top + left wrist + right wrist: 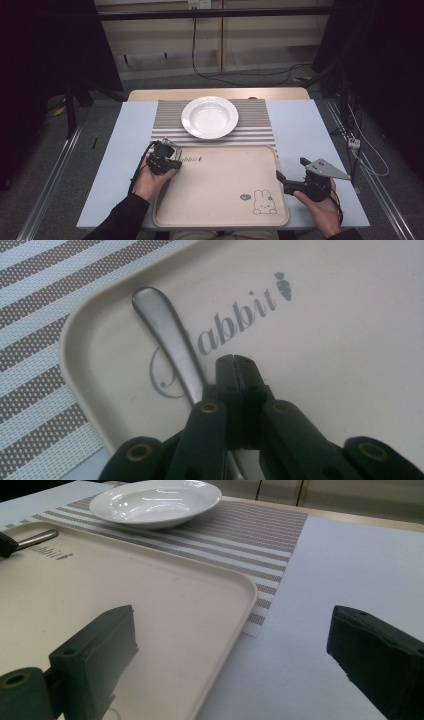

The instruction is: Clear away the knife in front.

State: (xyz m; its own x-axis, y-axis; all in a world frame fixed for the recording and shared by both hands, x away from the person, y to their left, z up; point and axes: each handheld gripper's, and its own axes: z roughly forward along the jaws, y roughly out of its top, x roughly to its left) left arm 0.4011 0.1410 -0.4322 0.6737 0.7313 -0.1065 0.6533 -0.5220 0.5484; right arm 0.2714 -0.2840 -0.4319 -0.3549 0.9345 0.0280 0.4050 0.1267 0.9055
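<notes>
A metal spoon (162,327) lies on the beige tray (350,350) near its corner, across the printed word "Rabbit". My left gripper (234,362) is shut, its jaw tips pressed together just right of the spoon's handle, which runs on under the gripper's body; whether the handle is pinched I cannot tell. From above, the left gripper (172,161) sits over the tray's (220,200) far left corner. My right gripper (232,630) is open and empty, straddling the tray's right rim (240,595). From above it (290,168) hovers at the tray's right edge.
A white empty plate (209,117) rests on a striped placemat (260,132) just beyond the tray. The spoon's handle (36,537) pokes out from the left gripper in the right gripper view. Bare white tabletop (310,130) lies right of the placemat.
</notes>
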